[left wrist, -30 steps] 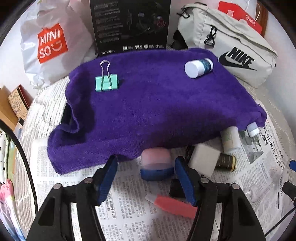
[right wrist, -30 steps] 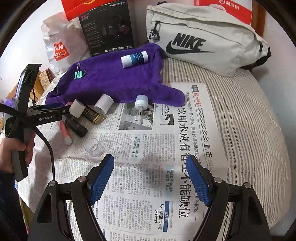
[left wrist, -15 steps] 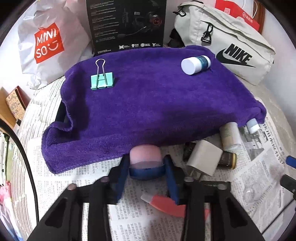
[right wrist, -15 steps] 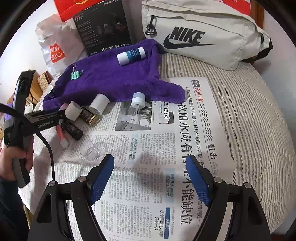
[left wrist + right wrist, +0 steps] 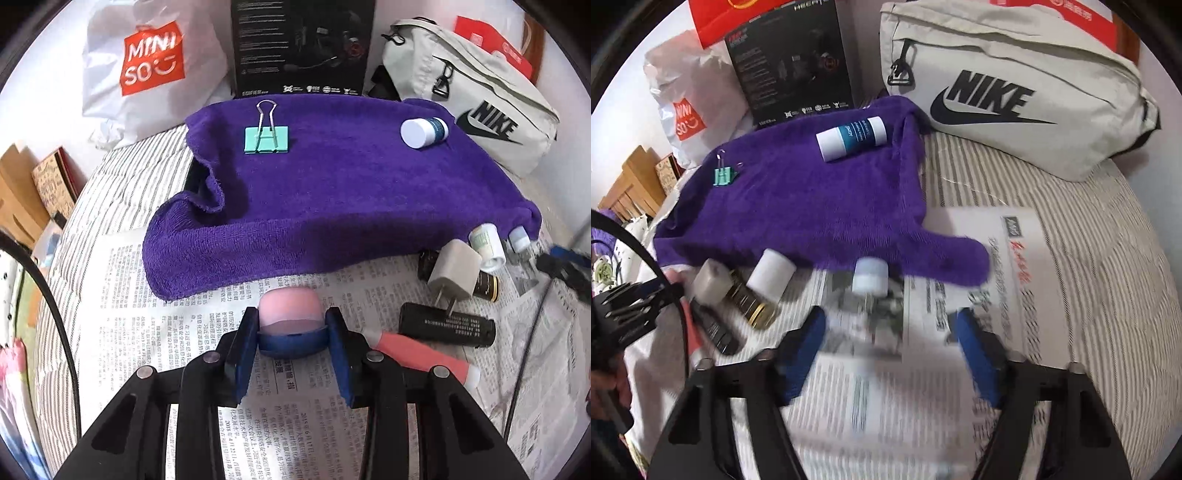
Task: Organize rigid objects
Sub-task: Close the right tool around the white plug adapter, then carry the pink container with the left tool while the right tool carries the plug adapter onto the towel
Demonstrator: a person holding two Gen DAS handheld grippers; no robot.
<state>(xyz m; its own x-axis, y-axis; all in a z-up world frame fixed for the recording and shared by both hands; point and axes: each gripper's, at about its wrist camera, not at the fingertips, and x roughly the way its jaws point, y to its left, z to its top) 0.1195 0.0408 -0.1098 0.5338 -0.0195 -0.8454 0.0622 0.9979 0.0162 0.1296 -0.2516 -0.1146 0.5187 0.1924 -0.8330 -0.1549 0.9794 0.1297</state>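
A small round jar with a pink lid and dark blue base (image 5: 289,325) is clamped between the blue pads of the left gripper (image 5: 290,345), just in front of the near edge of a purple terry towel (image 5: 351,206), over the spread newspaper (image 5: 207,332).

On the towel a mint-green binder clip with a wire handle (image 5: 266,137) is seen towards the left, and a white-capped tube with a teal label (image 5: 423,131) lies on its side towards the right.

At the towel's right corner a cluster of small things is gathered on the newspaper: a white square plug adapter (image 5: 454,275), a black cylindrical tube (image 5: 447,328), a coral-pink tube with a pale cap (image 5: 424,363), a dark bottle with a gold band (image 5: 750,302), a white cylindrical bottle (image 5: 487,247) and a small clear bottle with a pale blue cap (image 5: 870,278).

The right gripper (image 5: 888,354) is held low over the newspaper with its jaws closing; the view is blurred, but nothing appears to be between its blue pads, and the pale-capped bottle is seen just beyond them.

A grey fabric bag with a black logo (image 5: 1015,96), a black printed carton (image 5: 301,46) and a white plastic shopping bag with a red panel (image 5: 147,70) are ranged behind the towel.
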